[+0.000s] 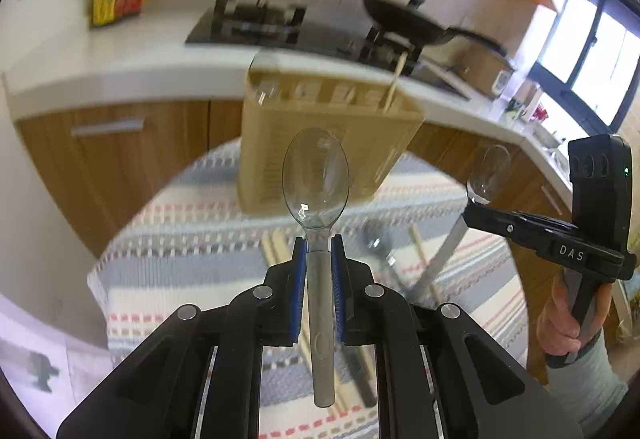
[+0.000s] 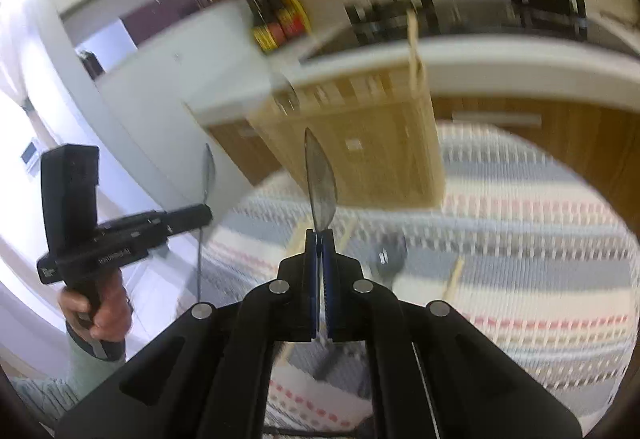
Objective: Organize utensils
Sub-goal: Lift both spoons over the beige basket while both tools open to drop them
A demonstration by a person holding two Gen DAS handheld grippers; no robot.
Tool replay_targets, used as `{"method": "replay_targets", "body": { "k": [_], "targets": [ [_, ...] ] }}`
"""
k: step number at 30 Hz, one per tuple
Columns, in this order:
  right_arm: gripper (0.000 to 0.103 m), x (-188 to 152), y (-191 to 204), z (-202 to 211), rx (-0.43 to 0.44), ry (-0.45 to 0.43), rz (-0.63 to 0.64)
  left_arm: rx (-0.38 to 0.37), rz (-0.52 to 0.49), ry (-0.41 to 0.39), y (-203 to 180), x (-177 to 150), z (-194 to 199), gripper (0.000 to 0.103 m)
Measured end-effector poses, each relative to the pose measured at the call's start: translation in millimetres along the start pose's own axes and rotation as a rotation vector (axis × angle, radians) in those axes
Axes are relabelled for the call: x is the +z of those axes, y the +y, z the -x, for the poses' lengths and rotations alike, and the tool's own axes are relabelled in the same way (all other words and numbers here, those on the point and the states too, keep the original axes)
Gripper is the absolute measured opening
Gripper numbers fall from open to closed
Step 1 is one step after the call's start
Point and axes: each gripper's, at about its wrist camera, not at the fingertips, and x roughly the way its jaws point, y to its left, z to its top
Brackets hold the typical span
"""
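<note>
Left hand-held gripper clamped, right hand-held gripper fully closed, both angled downward, fist-gripped

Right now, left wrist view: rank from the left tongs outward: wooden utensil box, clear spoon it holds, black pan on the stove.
1. Clear spoon: clamped in the left tongs, bowl straight ahead.
2. Wooden utensil box: on the striped cloth, just behind the spoon's bowl.
3. Black pan: on the stove, far counter, upper right.

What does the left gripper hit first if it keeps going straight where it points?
Probably the wooden utensil holder: it stands straight ahead of the left gripper and its clear spoon. Depth is unclear.
</note>
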Motion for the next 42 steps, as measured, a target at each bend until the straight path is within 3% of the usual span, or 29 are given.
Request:
{"method": "replay_targets", "body": {
  "k": [8,14,19,26,31,38,42],
  "targets": [
    [0.002,56,36,24,0.004,-0.158,0.057,0.003,-0.045,-0.148,-28,52,24,0.01],
    [0.002,96,42,41,-0.037,-0.242,0.093,0.009,-0.054,-0.282,-31,100,35,0.01],
    [0.002,123,30,37,-0.055,-0.265,0.089,0.041,-0.058,-0.378,-26,130,18,0.01],
    [0.002,137,9,6,-0.202,-0.267,0.13,0.12,-0.073,-0.476,-17,135,-20,0.01],
    [0.002,132,-3,-24,-0.249,-0.223,0.141,0.168,-0.076,-0.488,-9,129,-45,0.01],
    [0.002,124,-10,-43,-0.248,-0.165,0.123,0.17,-0.093,-0.463,-4,117,-56,0.011],
    [0.005,120,-16,-44,-0.217,-0.121,0.077,0.143,-0.082,-0.443,-2,110,-49,0.031]
  ]
}}
